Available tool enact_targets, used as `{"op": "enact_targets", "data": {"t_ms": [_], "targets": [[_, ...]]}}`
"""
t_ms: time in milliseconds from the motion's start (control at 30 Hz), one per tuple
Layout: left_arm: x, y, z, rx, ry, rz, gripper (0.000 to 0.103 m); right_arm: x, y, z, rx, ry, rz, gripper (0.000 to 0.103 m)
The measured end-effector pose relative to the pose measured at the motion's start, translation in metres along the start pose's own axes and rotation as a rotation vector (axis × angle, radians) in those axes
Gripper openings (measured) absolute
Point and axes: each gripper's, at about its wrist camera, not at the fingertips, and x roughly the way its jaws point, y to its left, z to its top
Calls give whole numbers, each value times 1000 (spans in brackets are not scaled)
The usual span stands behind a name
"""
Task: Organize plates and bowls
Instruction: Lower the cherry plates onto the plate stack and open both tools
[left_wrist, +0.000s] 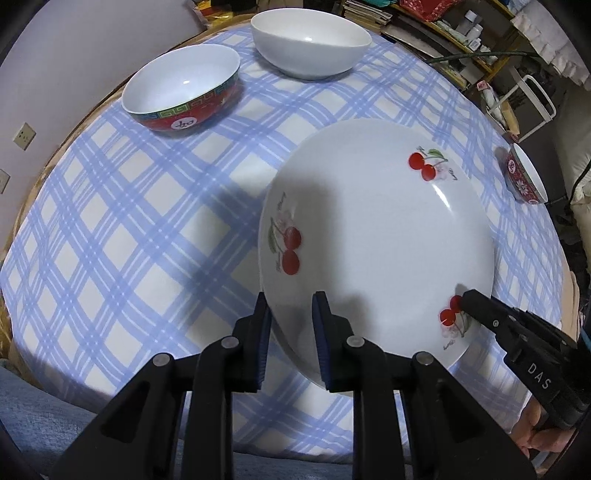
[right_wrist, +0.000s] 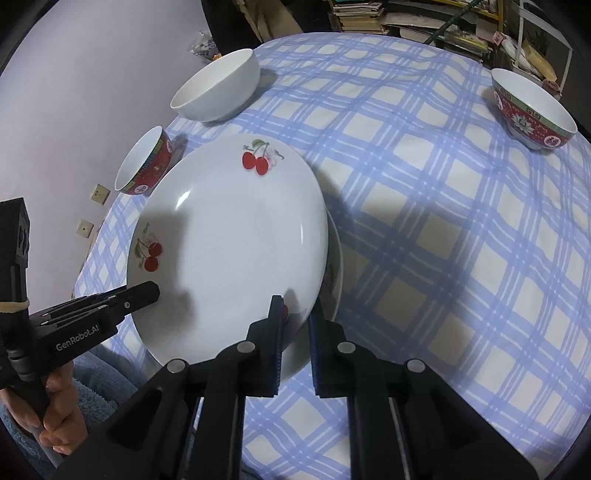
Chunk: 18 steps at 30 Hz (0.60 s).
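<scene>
A white plate with cherry prints (left_wrist: 376, 236) is held tilted above the checked tablecloth (left_wrist: 129, 229). My left gripper (left_wrist: 291, 306) is shut on its near left rim. My right gripper (right_wrist: 297, 314) is shut on its near right rim, and its finger also shows in the left wrist view (left_wrist: 476, 302). In the right wrist view the plate (right_wrist: 232, 236) sits over a second plate (right_wrist: 334, 277) whose edge shows beneath it. A red patterned bowl (left_wrist: 184, 92) and a plain white bowl (left_wrist: 310, 40) stand at the far side. Another red patterned bowl (right_wrist: 532, 107) stands at the right.
The round table ends near my hands, with a blue-clad lap (left_wrist: 44, 417) below its edge. A wall with outlets (left_wrist: 24, 134) is to the left. Cluttered shelves (left_wrist: 443, 22) and a white frame (left_wrist: 532, 103) stand behind the table.
</scene>
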Motion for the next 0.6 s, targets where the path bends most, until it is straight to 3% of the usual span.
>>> {"op": "enact_targets", "data": {"t_ms": [367,600], "targets": [[4,3,1,-22,-3,23,22,1,1,-3,-17,4,-19,11],[0,-1,0,-6,-14,55,22,-6,10,-7,-119,-41,-119,12]]}}
